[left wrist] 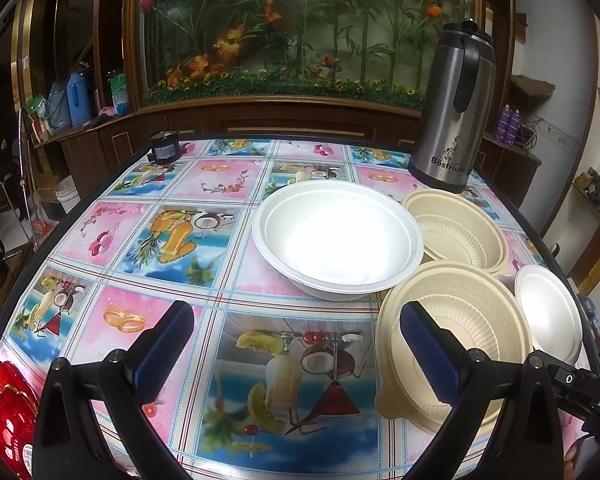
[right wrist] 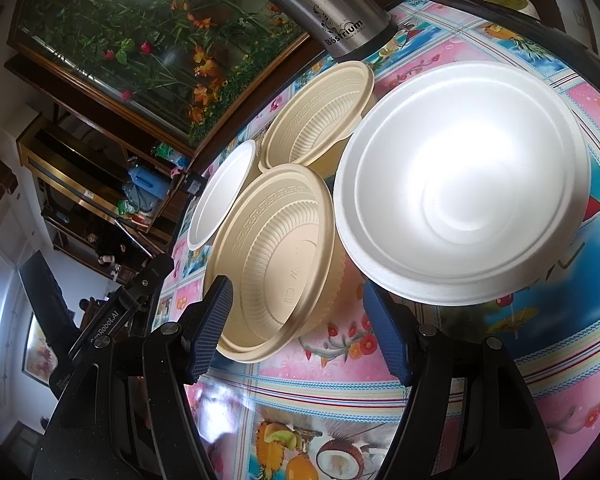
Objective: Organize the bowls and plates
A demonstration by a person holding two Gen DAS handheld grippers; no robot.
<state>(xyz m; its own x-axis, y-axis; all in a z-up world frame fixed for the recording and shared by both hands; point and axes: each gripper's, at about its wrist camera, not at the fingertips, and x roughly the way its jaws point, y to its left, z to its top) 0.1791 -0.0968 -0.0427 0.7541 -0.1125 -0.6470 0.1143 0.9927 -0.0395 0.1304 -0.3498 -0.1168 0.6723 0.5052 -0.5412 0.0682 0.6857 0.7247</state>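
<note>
A large white foam bowl (left wrist: 336, 236) (right wrist: 460, 184) sits mid-table. Two beige ribbed bowls stand to its right: a near one (left wrist: 456, 332) (right wrist: 276, 252) and a far one (left wrist: 456, 232) (right wrist: 316, 120). A small white plate (left wrist: 548, 312) (right wrist: 220, 196) leans at the table's right edge. My left gripper (left wrist: 296, 344) is open and empty above the tablecloth, its right finger over the near beige bowl's rim. My right gripper (right wrist: 298, 332) is open, its left finger beside the near beige bowl's rim.
A steel thermos jug (left wrist: 452, 120) (right wrist: 332, 12) stands behind the bowls. A red plate (left wrist: 4, 412) lies at the table's near left edge. A small dark object (left wrist: 164, 148) sits at the far left corner. The round table (left wrist: 220, 280) has a patterned cloth.
</note>
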